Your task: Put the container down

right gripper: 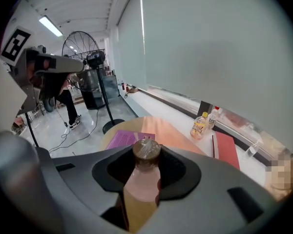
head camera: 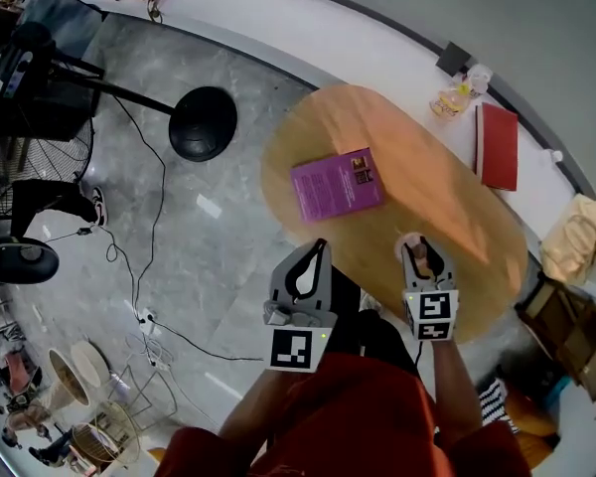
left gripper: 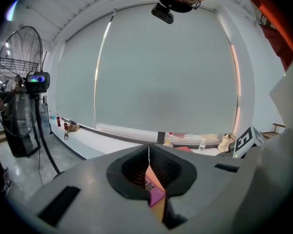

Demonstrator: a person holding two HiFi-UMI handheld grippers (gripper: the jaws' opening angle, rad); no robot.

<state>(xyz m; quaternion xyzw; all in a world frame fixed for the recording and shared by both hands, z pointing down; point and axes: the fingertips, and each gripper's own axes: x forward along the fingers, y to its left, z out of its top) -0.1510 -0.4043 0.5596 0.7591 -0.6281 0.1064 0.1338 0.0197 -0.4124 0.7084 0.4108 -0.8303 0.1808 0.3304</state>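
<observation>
My right gripper (head camera: 418, 244) is shut on the container (head camera: 424, 257), a small pinkish jar with a round brown lid (right gripper: 146, 150); it sits upright between the jaws (right gripper: 142, 179). In the head view it hangs over the near part of the oval wooden table (head camera: 417, 167). My left gripper (head camera: 321, 244) is shut with nothing in it, its fingertips meeting at the table's near left edge. A purple book (head camera: 336, 185) lies flat on the table beyond both grippers and shows through the left jaws' lower gap (left gripper: 155, 195).
A red folder (head camera: 497, 145) and a yellow bottle (head camera: 454, 95) rest on the white ledge behind the table. A fan's black round base (head camera: 203, 122) and cables lie on the floor to the left. A tan bag (head camera: 576, 237) sits at the right.
</observation>
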